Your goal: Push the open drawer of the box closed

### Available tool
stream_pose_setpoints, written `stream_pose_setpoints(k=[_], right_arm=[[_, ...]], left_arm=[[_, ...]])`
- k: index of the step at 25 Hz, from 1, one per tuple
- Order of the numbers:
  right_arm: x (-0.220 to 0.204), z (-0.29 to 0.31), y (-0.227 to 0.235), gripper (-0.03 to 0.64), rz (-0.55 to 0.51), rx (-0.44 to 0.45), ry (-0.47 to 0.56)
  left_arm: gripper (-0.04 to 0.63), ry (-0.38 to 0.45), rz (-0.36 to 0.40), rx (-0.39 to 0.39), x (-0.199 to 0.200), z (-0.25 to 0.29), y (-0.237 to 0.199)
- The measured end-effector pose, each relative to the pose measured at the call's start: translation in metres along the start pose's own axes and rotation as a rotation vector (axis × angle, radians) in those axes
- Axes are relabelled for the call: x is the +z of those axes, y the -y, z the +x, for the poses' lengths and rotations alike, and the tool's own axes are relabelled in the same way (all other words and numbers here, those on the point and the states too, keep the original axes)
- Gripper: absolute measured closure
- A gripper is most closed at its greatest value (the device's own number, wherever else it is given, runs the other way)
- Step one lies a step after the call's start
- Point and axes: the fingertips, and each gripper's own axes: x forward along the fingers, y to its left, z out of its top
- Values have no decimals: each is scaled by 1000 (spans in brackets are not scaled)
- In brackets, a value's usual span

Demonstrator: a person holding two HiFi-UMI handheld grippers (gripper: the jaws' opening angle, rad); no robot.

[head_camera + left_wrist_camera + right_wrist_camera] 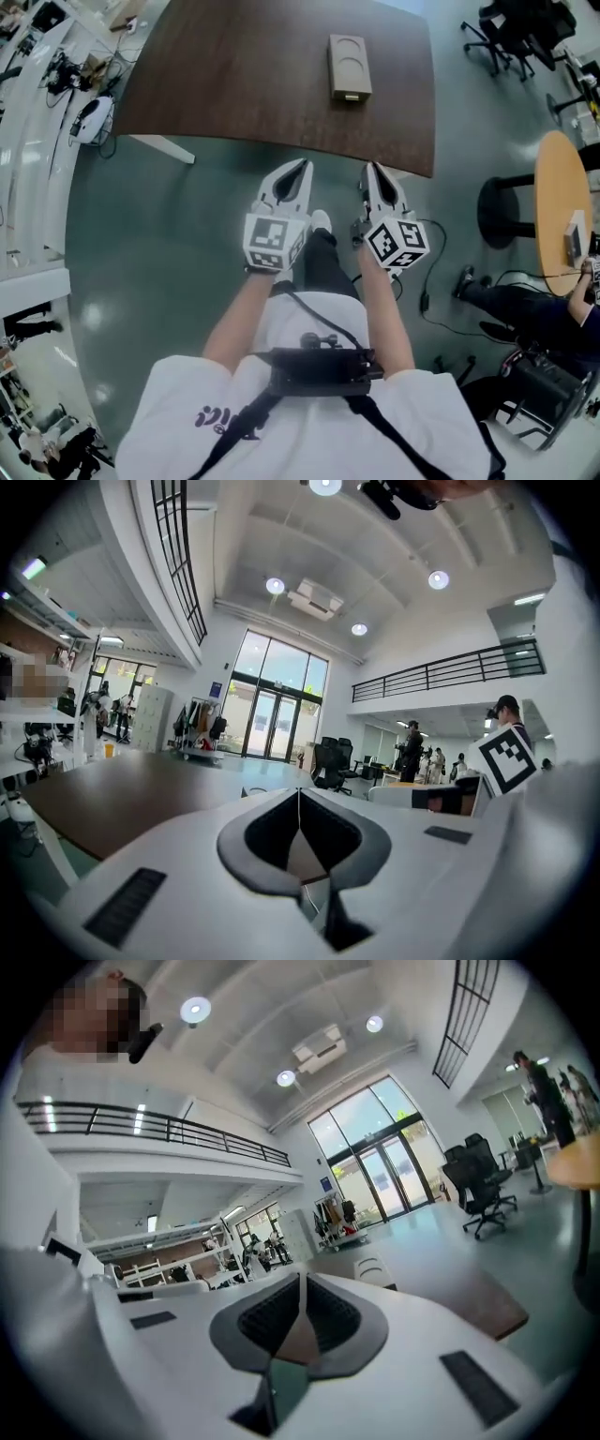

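A small beige box (349, 67) lies on the dark brown table (253, 84), its drawer end facing me. Both grippers hang over the floor in front of the table's near edge, well short of the box. My left gripper (305, 165) is shut with nothing between its jaws, which meet in a thin line (299, 797). My right gripper (372, 167) is shut and empty as well, its tips touching (302, 1283). In the right gripper view the box (373, 1268) shows small beyond the tips on the table (469, 1302). How far the drawer stands out I cannot tell.
A round wooden table (562, 206) and a black stool (506, 211) stand at the right, with a person seated below them. Office chairs (520, 33) are at the far right. White shelving (28, 141) runs along the left. Cables (427, 281) lie on the floor.
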Motion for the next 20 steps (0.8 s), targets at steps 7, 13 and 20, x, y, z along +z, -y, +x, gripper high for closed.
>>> stream_pose_setpoints(k=[7,13,20], right_arm=[[23,-71,-72,586,-257,-66,40],[22,-119,-112,611,-329,-66,101],[20,-142,-135,611,-385,-74,118]], left_arm=[[583,68,46,-2,24,-78,25],[583,84,75,-13,22,-126,48],[583,89,98,-47,21,-148,63]])
